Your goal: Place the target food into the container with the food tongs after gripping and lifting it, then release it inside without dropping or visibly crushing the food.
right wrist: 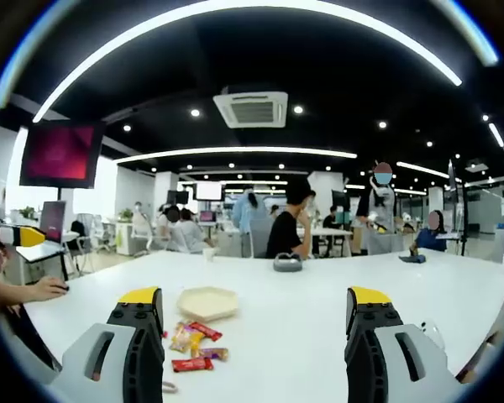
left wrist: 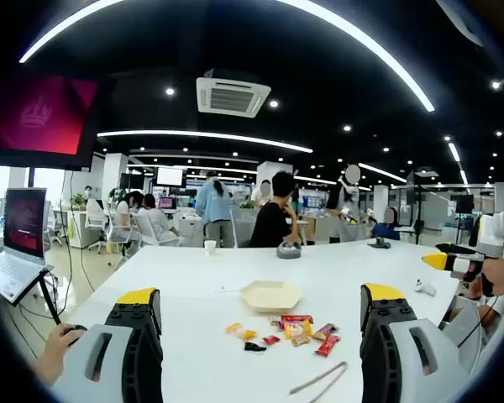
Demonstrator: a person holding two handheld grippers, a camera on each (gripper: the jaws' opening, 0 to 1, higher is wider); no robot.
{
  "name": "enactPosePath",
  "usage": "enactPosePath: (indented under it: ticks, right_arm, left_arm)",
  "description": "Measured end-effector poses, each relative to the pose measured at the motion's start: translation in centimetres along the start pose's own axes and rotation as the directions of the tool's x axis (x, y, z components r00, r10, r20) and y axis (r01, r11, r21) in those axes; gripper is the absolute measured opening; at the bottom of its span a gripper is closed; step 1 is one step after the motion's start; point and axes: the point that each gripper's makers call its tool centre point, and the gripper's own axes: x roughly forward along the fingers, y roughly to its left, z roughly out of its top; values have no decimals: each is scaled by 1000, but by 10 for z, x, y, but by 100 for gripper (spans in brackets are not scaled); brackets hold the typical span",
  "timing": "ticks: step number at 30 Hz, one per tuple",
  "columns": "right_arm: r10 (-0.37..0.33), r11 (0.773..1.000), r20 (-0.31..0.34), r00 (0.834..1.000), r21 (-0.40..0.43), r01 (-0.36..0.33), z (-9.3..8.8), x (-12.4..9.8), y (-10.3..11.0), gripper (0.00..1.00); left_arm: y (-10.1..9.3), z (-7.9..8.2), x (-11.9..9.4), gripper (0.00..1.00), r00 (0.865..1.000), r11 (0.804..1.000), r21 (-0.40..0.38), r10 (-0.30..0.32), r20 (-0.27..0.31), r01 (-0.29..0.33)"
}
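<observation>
Both grippers hang over the white table (left wrist: 336, 269) with jaws wide apart, holding nothing. The left gripper (left wrist: 265, 315) looks at the snack packets (left wrist: 296, 329) lying just in front of the pale container (left wrist: 270, 295) — and the metal tongs (left wrist: 319, 379) lying nearer. The right gripper (right wrist: 254, 315) sees the packets and container at its left jaw.

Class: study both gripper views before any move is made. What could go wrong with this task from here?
1. The food tongs lie flat on the table, untouched; picking them up with open jaws may be awkward.
2. The snack packets sit clustered, so more than one could get nipped.
3. The container is shallow; a packet might slide out on release.
</observation>
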Motion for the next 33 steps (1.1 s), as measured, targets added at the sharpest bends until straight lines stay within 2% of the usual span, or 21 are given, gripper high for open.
enactPosePath:
  ticks: [2,3,5,6,8,21,30,33]
  right_arm:
    - [-9,1000,-12,1000,-9,9,-1,0,0,92]
    - [-14,999,-19,1000,-30,13,-2,-1,-1,93]
    - [-8,995,-29,1000,-101,5,-3,-2,2,95]
    - [-1,989,-19,1000,-149,-2,0,-2,5,95]
    - [14,983,-4,1000,-180,-15,3,-2,10,95]
    - [18,990,-9,1000,-142,-19,2,0,13,93]
    - [17,992,-17,1000,-123,-19,0,1,13,95]
    - [11,994,-38,999,-112,-15,-2,1,12,96]
  left_arm:
    - [0,-3,-1,98,1000,1000,11,5,-11,-4]
    - [-1,-6,-2,98,999,999,47,4,-37,-2]
    - [-4,-5,-3,98,999,992,127,-6,-33,11]
    - [-6,-6,-3,97,999,992,126,-13,-38,18]
    - [-7,-7,-3,97,999,992,122,-16,-43,21]
    - [6,-12,-13,96,999,996,89,25,-45,-21]
    - [4,-14,-13,95,999,997,79,20,-46,-17]
    - [5,-15,-13,96,999,997,75,22,-49,-18]
